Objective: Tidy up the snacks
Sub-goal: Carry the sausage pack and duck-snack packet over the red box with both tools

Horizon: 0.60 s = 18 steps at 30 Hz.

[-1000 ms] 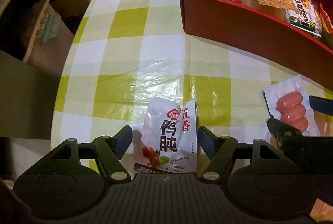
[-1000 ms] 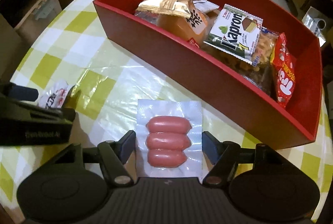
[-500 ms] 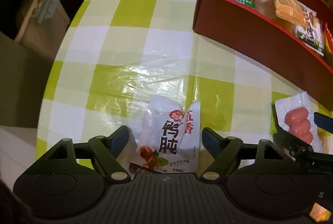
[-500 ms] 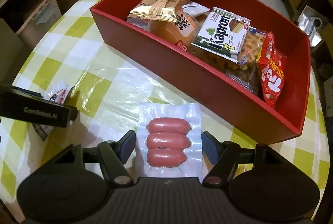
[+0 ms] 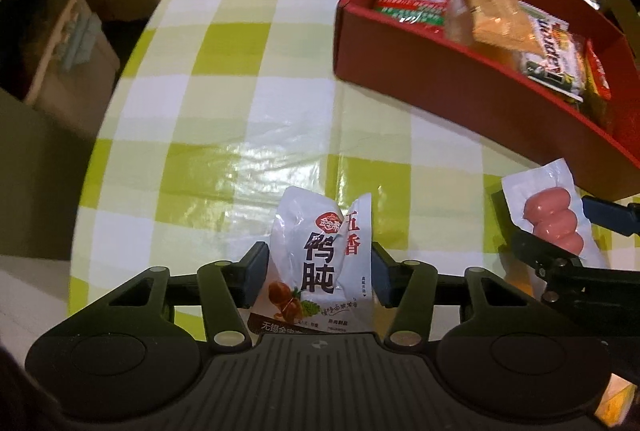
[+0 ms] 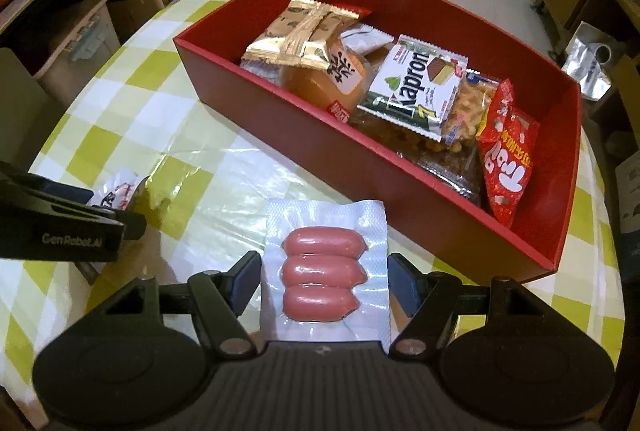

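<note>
Table [image 5: 256, 119] with green-white check oilcloth, glossy and slippery by the look of it. Red box [image 6: 312, 135] sits at the far side, already holding a row of packets: gold-wrapped one [image 6: 308, 39] at its left end, Kapron wafer [image 6: 416, 87] mid, red bag [image 6: 508, 167] at the right end. I've got two items in hand. Left gripper [image 5: 318, 273] is clenched on the white duck gizzard pouch [image 5: 320, 267], pads pressing both edges, pouch crumpled and looks lifted off the cloth. Right gripper [image 6: 324, 283] brackets the sausage pack [image 6: 326, 271]; pads are touching or just beside the film edges, can't tell from this view if it's actually clamped, since the pack is not visibly buckled. Both items are near the table's front edge, short of the box. Step in hand as I read it: carry both over the near wall and drop them in. To do it well I'd confirm the squeeze on the sausage pack before lifting, since flat vacuum film will likely slide out of an edge pinch. Clear the near wall with margin, keep the two grippers apart so they don't clash. Free floor shows at the box's left end and along the back wall, so I'd aim there rather than stack on the wafer.
</note>
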Motion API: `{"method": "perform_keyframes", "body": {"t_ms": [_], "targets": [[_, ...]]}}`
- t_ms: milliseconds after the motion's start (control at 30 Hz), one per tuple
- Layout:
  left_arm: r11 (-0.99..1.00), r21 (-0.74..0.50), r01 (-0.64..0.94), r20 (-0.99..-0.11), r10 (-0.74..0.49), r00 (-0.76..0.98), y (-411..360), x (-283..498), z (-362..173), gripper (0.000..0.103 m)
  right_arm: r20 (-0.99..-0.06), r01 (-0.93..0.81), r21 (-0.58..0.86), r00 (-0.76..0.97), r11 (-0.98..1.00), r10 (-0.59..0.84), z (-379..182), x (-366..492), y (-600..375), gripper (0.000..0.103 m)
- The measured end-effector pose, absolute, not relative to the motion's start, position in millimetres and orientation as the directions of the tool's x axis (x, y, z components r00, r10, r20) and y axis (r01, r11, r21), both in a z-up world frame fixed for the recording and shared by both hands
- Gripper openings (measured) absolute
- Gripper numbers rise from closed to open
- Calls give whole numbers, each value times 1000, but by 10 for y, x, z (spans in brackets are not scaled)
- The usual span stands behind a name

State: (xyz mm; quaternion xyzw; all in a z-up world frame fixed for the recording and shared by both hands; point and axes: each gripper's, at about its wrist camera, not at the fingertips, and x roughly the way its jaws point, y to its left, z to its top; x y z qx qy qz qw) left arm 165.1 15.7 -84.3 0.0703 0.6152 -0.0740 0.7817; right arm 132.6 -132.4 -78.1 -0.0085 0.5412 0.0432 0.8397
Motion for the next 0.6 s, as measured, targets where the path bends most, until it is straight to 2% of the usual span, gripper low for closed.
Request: {"method": "perform_keyframes", "body": {"t_ms": [600], "targets": [[962,76,261,-935,-22,353,-123,1477,-529,60,-881,-70,50,467,996,77,-540,1254,-1365,77]]}}
